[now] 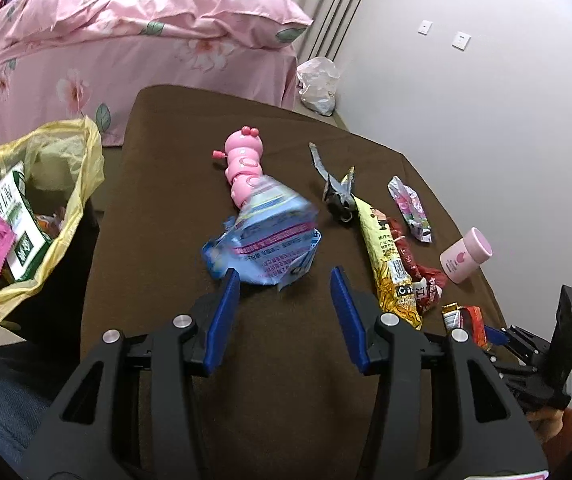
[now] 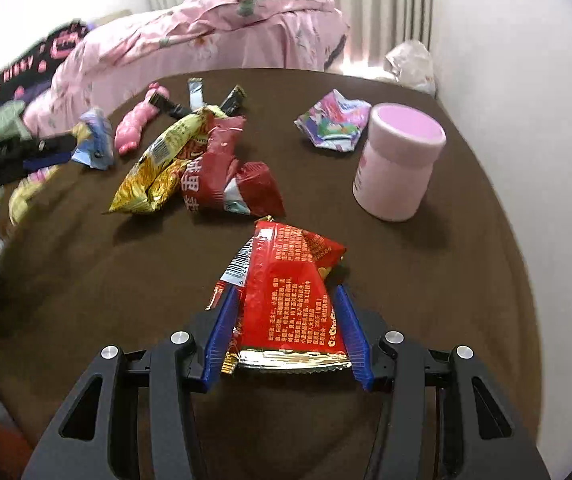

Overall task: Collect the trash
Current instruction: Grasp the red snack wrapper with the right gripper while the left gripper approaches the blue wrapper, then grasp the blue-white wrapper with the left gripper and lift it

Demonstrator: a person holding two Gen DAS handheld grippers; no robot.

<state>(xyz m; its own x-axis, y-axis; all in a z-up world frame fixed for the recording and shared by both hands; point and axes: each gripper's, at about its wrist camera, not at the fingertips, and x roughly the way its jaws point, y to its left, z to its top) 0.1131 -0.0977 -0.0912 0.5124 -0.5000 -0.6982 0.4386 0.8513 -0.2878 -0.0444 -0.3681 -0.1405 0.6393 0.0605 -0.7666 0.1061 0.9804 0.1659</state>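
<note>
A crinkled red foil wrapper (image 2: 286, 304) with a gold crimped edge lies on the brown cloth table (image 2: 426, 280) between the right gripper's (image 2: 286, 332) blue ribbed pads, which flank it closely, though whether they press it I cannot tell. The left gripper (image 1: 285, 280) has its jaws spread and empty, its left tip at the edge of a crumpled blue wrapper (image 1: 261, 240) that overlaps a glossy pink plastic caterpillar toy (image 1: 241, 160). More wrappers lie beyond near a smooth pink jar (image 2: 398, 164), and a bin with a thin yellow liner (image 1: 61, 184) stands at the table's left.
</note>
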